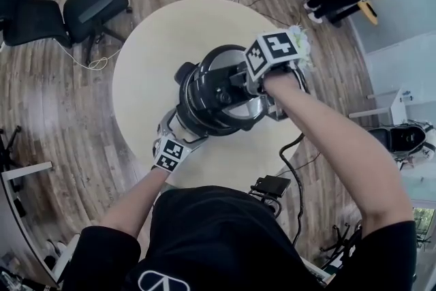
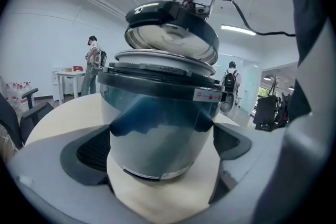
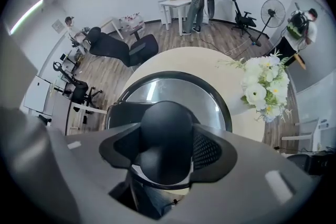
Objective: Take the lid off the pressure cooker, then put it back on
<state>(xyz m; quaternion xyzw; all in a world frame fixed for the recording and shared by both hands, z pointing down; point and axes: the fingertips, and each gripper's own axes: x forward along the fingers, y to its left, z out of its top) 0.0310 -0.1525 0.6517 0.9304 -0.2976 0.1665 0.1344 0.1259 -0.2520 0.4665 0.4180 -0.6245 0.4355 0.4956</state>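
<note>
The pressure cooker stands on a round beige table (image 1: pixel 153 51). Its steel pot (image 2: pixel 157 128) with a black rim sits between the jaws of my left gripper (image 2: pixel 163 145), whose pads press on both of its sides. My right gripper (image 3: pixel 166 153) points down from above and is shut on the lid's black knob (image 3: pixel 167 123). The lid (image 2: pixel 170 29) hangs tilted a little above the pot's rim, clear of it. In the head view the lid (image 1: pixel 218 88) covers the pot, with the right gripper (image 1: pixel 248 82) over it and the left gripper (image 1: pixel 178 134) at the near-left side.
White flowers (image 3: pixel 262 86) stand on the table to the right of the cooker. A black cable (image 1: pixel 294 146) runs off the table's near-right edge. Office chairs (image 1: pixel 95 7) stand on the wooden floor at the far left. People stand farther off in the room.
</note>
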